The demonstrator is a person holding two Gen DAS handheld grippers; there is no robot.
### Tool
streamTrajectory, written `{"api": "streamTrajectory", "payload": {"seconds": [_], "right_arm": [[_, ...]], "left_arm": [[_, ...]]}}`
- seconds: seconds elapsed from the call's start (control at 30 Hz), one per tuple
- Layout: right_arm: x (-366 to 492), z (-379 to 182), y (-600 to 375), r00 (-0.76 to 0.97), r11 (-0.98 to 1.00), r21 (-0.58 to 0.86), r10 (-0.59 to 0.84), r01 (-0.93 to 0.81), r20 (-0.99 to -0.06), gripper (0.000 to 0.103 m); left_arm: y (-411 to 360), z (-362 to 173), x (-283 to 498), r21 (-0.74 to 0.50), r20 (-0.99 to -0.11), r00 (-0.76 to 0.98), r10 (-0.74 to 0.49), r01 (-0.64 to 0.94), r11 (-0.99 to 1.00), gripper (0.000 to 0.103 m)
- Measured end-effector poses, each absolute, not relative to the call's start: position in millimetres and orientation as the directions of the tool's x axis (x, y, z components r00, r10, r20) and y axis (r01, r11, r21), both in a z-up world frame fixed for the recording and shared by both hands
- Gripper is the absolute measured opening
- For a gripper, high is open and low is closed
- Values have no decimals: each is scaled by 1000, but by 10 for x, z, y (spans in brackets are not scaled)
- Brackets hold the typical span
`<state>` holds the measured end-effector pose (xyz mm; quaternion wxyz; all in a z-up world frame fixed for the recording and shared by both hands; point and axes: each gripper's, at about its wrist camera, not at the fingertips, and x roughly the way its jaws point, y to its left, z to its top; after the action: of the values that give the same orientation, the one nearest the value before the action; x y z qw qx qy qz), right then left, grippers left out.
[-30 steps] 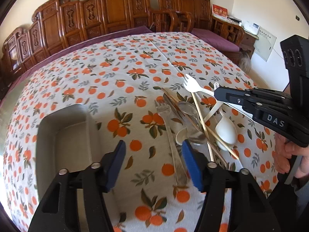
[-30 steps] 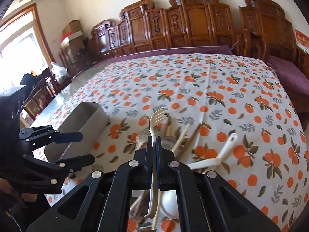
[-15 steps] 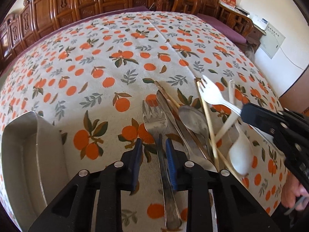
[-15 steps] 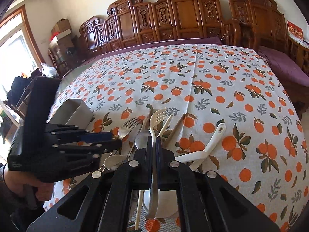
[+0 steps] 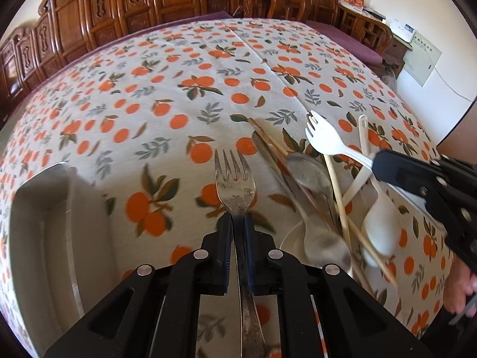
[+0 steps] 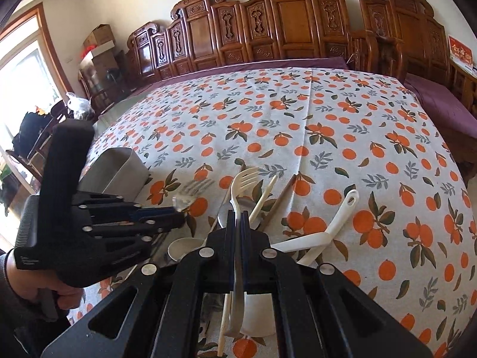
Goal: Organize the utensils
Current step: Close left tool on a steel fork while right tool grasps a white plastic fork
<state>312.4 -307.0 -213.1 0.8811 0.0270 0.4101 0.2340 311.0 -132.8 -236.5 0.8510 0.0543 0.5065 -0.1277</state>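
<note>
A tarnished metal fork [image 5: 235, 185] points away from me on the orange-print tablecloth. My left gripper [image 5: 238, 223] is closing on its neck, and the blue pads press on it from both sides. In the right wrist view the same gripper [image 6: 179, 217] holds the blurred fork [image 6: 190, 194] low over the cloth. My right gripper [image 6: 238, 217] is shut on the handle of a white plastic fork [image 6: 243, 179], which it holds above the pile of utensils. From the left wrist view that white fork [image 5: 325, 138] sticks out of the right gripper [image 5: 377, 164].
A steel container [image 5: 38, 223] stands at the left, also seen as the container [image 6: 116, 170] behind the left gripper. The pile holds a metal spoon [image 5: 307, 170], chopsticks [image 5: 335, 185], a white spoon [image 5: 381, 223] and a white slotted utensil [image 6: 340, 217]. Carved wooden chairs line the far edge.
My left gripper came down over the metal fork and its jaws went from wide apart to pressed on the fork's neck. The right gripper has kept still with the white fork.
</note>
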Motion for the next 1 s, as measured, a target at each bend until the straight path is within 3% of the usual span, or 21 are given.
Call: {"api": "streamTrajectory", "payload": {"seconds": [0.83,1.0], "right_arm": [[2968,-2062,-2914,568,888,222,432,-402,-700,4],[2970,-2060,-2910,567,885,217,435,-411,-700,4]], "left_arm": [[-1081,-1644,2350,-51,-709,654,-262,323,945,6],[-1104,-1561,2344,-39,-678,685,-268,329,943,0]]}}
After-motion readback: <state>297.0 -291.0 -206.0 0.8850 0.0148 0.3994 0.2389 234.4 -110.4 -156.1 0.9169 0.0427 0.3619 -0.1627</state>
